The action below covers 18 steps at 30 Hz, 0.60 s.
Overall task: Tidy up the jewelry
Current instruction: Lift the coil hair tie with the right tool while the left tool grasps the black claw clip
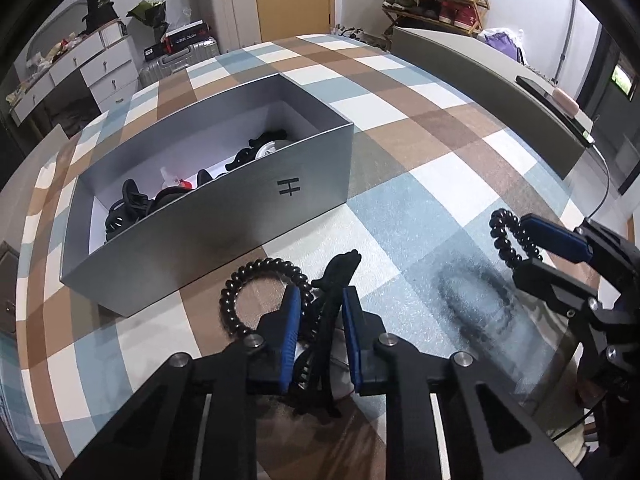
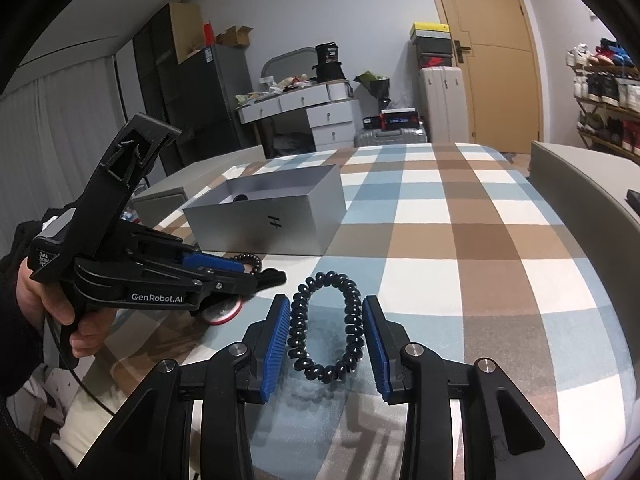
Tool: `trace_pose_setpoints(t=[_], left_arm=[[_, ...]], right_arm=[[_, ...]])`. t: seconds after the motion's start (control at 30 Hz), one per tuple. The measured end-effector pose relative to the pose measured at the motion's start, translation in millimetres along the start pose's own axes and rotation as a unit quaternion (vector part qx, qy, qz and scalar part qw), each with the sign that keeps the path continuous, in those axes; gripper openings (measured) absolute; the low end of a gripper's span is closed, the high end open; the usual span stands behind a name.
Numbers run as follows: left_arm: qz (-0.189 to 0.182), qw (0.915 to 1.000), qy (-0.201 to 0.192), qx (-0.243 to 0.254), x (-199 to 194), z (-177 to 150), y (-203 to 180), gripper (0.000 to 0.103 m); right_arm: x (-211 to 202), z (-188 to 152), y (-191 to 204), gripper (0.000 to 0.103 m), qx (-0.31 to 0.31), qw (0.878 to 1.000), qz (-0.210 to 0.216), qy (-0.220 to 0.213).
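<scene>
Left hand-held gripper (image 1: 318, 312), bottom centre of the left wrist view: clamped on a black hair claw clip (image 1: 336, 280), beside a black spiral hair tie (image 1: 256, 276) lying on the checked counter (image 1: 400, 160). Right hand-held gripper (image 2: 325, 334), bottom centre of the right wrist view: closed on a second spiral hair tie (image 2: 326, 328), lifted off the cloth. Grey box (image 1: 208, 216), middle left: open, already holding dark accessories.

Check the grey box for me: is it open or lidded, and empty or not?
Open and not empty. The grey box shows no lid, and dark accessories lie on its white floor, seen from the left wrist view.
</scene>
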<state>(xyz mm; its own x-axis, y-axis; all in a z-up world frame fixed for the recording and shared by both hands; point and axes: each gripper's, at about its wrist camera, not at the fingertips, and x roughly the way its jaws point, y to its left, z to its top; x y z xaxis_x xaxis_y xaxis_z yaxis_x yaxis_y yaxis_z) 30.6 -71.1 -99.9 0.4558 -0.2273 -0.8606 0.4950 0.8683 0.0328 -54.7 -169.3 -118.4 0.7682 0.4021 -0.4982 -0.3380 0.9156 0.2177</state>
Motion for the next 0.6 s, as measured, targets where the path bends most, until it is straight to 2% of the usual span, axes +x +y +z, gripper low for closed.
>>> trace_pose_setpoints(t=[0.1,0.3,0.6], left_arm=[[0.001,1.0000,0.000,0.002,-0.3,1.2,-1.7,0.011],[-0.001,1.0000,0.002,-0.007,-1.3,0.8,-1.0,0.010],[-0.006,0.9998,-0.017,-0.011,-14.6,0.3,0.8,0.009]], right_arm=[[-0.2,0.2,-0.1,0.036,-0.001,1.000,0.000,-0.001],[-0.5,0.3,0.4,0.037,-0.003,1.000,-0.001,-0.001],[-0.3,2.1,1.3,0.037,0.001,1.000,0.001,0.000]])
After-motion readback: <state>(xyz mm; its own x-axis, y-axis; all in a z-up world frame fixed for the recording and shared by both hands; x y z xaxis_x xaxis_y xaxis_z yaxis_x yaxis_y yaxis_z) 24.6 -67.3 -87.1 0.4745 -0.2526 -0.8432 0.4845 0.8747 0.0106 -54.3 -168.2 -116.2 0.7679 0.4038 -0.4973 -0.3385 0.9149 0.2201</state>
